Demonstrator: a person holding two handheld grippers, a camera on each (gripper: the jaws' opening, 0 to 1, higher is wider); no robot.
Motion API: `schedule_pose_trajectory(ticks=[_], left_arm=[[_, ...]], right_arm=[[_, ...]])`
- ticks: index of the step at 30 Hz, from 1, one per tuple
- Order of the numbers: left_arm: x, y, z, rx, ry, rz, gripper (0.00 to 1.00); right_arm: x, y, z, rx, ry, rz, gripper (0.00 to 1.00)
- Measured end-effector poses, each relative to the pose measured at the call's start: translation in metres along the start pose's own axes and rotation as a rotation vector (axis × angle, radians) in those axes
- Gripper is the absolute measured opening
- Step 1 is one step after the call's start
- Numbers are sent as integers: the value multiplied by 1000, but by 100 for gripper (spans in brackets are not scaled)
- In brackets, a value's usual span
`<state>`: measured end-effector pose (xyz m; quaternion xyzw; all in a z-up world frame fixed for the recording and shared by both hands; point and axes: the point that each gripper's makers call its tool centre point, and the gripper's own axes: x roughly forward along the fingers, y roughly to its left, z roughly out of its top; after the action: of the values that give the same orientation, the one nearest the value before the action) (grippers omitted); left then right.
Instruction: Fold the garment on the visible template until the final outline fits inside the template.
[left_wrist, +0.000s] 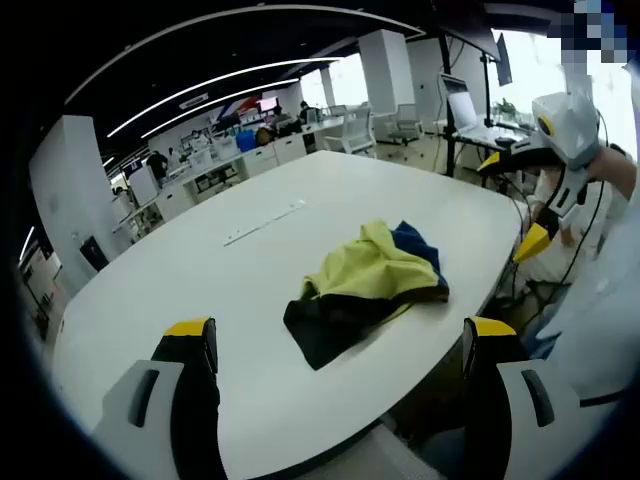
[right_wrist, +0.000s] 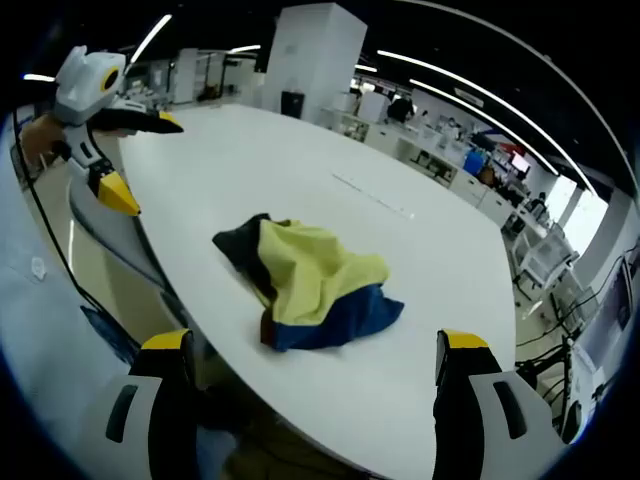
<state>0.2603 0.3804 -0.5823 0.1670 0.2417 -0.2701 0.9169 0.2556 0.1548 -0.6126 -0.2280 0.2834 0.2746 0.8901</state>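
One garment crumpled, one table

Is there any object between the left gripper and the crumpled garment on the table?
Nothing visible does. Only bare white table lies between the open left gripper and the garment. The right gripper hangs off to the side.

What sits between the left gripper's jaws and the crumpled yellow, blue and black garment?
Only bare white tabletop: in the left gripper view, the open left gripper is short of the crumpled yellow, blue and black garment.
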Motion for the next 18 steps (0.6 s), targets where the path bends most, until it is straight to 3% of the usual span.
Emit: schedule_pose_trajectory(ticks=[18], left_arm=[[0,-1,-4,-15,6,8,100]], right_arm=[[2,3,1,-16,4,22,100]])
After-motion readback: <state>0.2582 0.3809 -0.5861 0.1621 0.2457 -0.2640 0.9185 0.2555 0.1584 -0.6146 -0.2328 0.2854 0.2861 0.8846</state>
